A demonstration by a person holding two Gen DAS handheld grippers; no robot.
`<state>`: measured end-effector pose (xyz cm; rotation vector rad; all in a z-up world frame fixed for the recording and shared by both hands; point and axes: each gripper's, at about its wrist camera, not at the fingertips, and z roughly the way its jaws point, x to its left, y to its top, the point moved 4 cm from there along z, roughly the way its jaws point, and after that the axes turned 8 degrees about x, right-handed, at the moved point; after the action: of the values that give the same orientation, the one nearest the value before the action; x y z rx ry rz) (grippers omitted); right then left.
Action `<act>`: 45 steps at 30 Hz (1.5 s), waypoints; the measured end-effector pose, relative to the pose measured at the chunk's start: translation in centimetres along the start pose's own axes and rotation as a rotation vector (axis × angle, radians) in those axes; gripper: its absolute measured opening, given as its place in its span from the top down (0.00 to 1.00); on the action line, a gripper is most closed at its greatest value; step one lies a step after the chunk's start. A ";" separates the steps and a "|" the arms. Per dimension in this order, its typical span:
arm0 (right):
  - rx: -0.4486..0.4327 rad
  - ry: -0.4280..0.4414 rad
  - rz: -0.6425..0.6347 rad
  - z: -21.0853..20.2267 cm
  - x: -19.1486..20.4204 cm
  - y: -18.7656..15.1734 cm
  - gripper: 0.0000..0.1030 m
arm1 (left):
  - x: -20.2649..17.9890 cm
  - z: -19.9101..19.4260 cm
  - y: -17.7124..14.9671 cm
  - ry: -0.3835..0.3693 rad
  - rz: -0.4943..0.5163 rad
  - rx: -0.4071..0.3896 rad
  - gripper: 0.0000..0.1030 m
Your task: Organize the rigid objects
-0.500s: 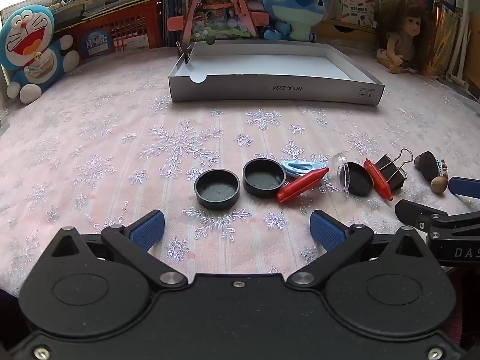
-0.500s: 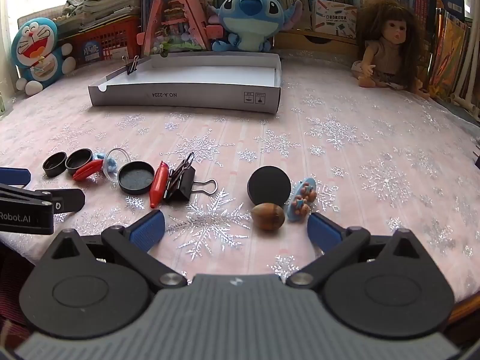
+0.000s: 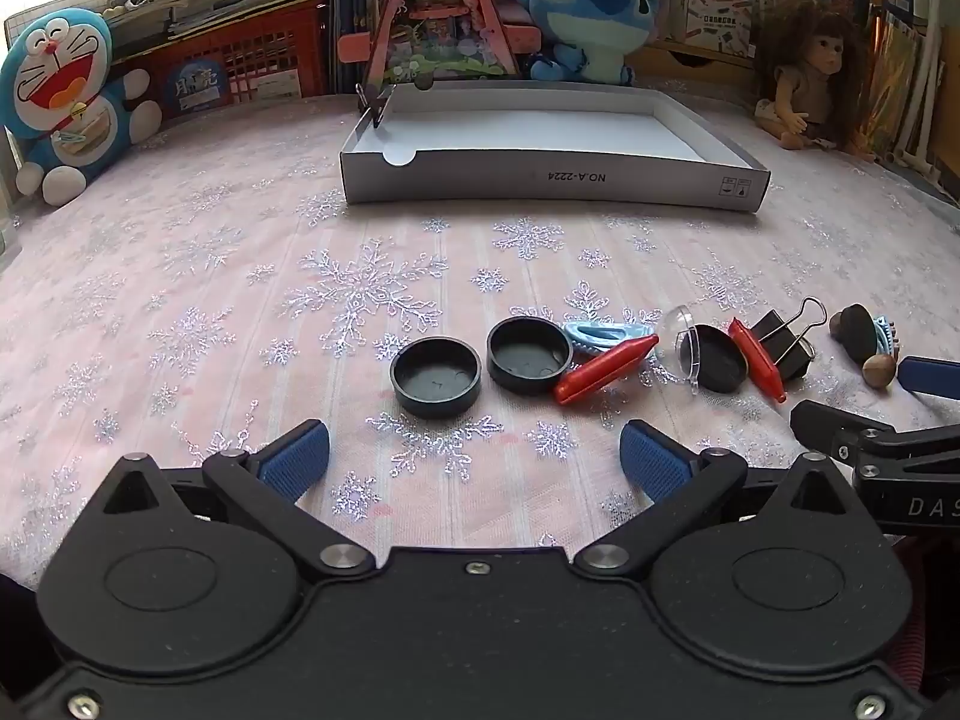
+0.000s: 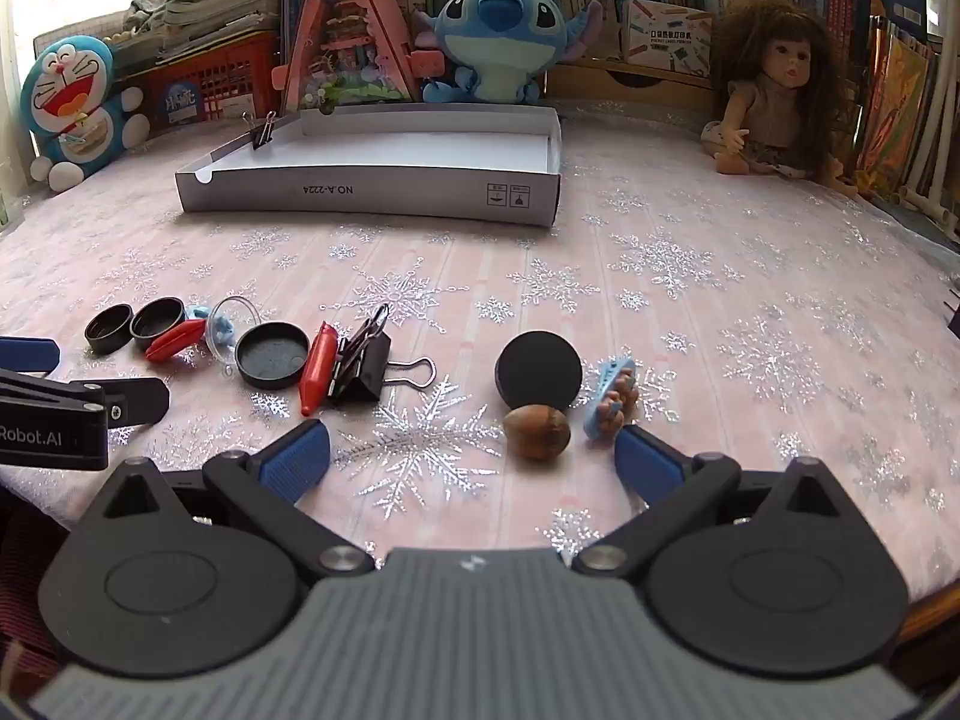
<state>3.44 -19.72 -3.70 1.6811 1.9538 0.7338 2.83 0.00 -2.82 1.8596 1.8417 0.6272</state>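
Black round plastic caps [image 3: 436,377], red crayon-like sticks [image 3: 605,368] and a black binder clip [image 4: 362,369] lay in a row on pink snowflake cloth [image 3: 180,276], well short of the white cardboard tray [image 3: 552,177]. Left gripper [image 3: 474,459] and right gripper [image 4: 471,459] gaped wide, holding nothing.

both claws, left claw [image 3: 474,459] and right claw [image 4: 471,459], gape wide, empty.
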 end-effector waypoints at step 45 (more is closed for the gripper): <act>0.001 0.012 -0.017 -0.2 0.0 -0.2 0.00 | 0.0 0.0 0.0 0.002 0.002 0.001 0.00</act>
<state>3.19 -19.74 -3.70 1.6622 1.9743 0.7389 2.86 -0.01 -2.82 1.8626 1.8418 0.6284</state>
